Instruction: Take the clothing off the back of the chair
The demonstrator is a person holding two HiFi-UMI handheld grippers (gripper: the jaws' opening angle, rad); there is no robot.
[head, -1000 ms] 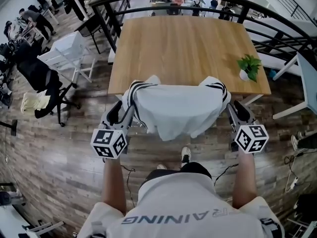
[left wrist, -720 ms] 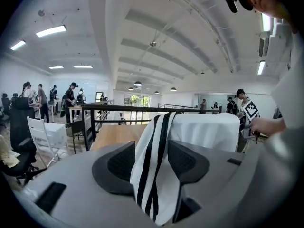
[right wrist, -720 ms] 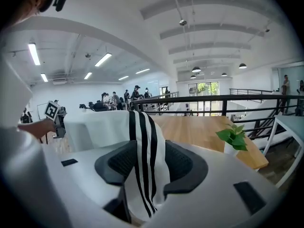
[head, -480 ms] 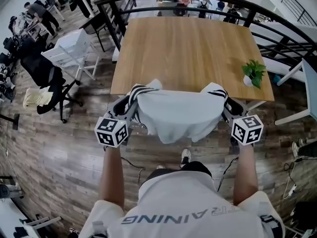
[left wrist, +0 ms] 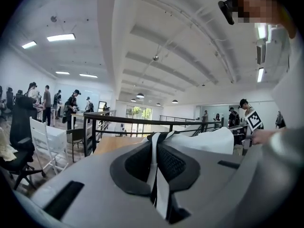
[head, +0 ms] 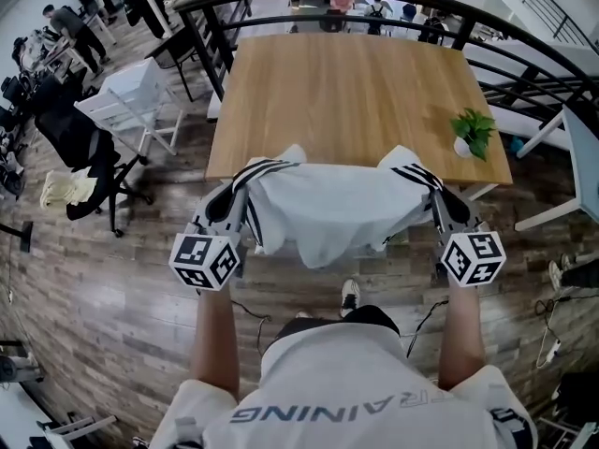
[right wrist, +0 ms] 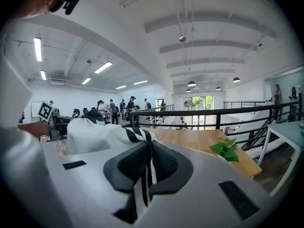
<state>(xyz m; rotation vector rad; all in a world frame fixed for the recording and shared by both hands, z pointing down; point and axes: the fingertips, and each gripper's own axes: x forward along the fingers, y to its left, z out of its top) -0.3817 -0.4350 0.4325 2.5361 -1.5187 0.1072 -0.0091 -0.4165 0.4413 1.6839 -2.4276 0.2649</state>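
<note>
Since a moment ago both my claws have closed: left gripper (head: 232, 202) is clenched on the white clothing (head: 332, 211), right gripper (head: 438, 202) is closing on its other striped shoulder. The clothing hangs between them, at the table (head: 346, 92) edge; a white pot (head: 461, 143) holds a plant (head: 472, 122).

The clothing (head: 328, 209) covers the chair back entirely in the head view, so none of its frame can be made out. It also hides the middle of the worktop's (head: 346, 92) near edge. Fabric folds over the jaw tips of the left gripper (head: 245, 180) and of the right gripper (head: 430, 185), whose jaws are closing with the striped shoulder between them. In both gripper views the gripper's own body blocks the lower part of the garment. In the right gripper view it also blocks the pot of the plant (right wrist: 224, 149). The person's legs lie under the torso, and one shoe (head: 350, 293) shows only partly. The people (head: 70, 26) at the far desks are too small to tell apart.
</note>
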